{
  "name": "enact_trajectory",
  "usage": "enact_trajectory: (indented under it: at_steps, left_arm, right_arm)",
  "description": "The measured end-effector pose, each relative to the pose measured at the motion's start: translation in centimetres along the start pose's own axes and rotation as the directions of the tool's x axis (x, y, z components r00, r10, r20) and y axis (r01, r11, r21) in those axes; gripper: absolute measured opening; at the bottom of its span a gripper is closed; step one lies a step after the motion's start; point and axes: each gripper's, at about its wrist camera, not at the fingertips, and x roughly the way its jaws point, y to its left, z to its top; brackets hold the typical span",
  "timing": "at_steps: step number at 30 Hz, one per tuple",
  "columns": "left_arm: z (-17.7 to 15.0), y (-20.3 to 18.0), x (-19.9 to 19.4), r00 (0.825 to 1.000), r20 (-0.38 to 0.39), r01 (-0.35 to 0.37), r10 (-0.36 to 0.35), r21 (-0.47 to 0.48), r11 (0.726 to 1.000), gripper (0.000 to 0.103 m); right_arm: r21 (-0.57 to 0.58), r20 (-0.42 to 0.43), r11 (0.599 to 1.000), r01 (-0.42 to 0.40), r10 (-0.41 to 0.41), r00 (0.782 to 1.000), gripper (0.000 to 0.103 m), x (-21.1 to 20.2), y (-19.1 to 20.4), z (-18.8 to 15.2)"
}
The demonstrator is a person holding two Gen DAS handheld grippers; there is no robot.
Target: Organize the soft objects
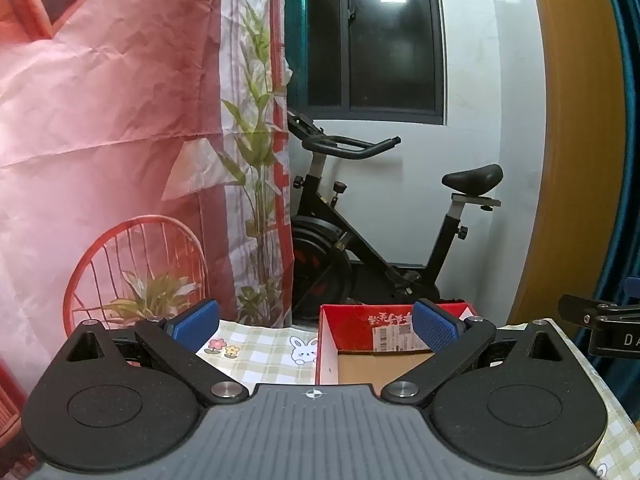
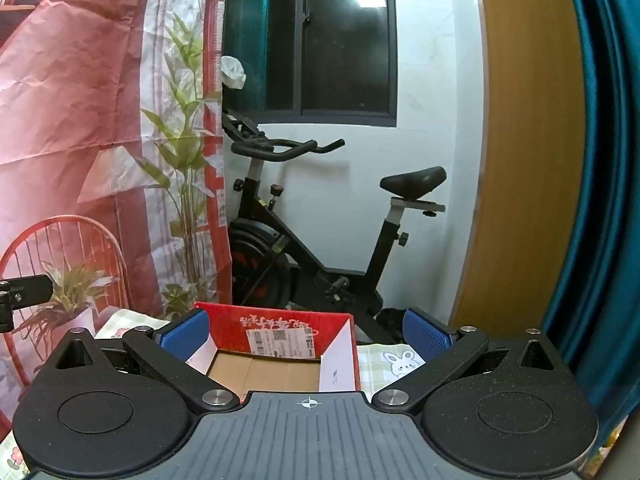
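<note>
Cardboard box (image 1: 384,354), red outside with a brown floor and a white shipping label on its far inner wall, sat open and looked empty near the far edge of the desk (image 1: 260,360). No soft objects showed in either view. The desk wore a pale green checked cloth printed with small flowers and a white rabbit (image 1: 303,350). Left tongs (image 1: 316,326) hovered above the cloth, blue pads spread wide with nothing between them, the box just ahead and to their right. Right tongs (image 2: 306,334) were likewise spread wide and empty, with the box directly ahead. Behind the desk stood a black exercise bike (image 2: 320,240) against a white wall under a dark window (image 2: 344,40). A pink printed backdrop (image 1: 112,120) hung at left; a wooden panel (image 2: 528,140) and a teal curtain (image 2: 600,160) stood at right.
</note>
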Motion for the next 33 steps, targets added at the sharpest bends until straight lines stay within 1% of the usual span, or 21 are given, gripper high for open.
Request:
enact_trajectory:
  at_steps: [5,33]
  left_arm:
    - [-0.12,-0.09,0.16,1.0,-0.008,0.003,-0.003,-0.001,1.0,0.103]
    - [-0.28,-0.23,0.24,1.0,-0.026,0.009,-0.01,-0.009,1.0,0.103]
  right_arm:
    - [-0.002,0.003,1.0,0.003,-0.003,1.0,0.103,0.27,-0.05,-0.43]
    - [-0.001,-0.004,1.0,0.001,-0.001,1.0,0.103,0.67,-0.18,-0.57]
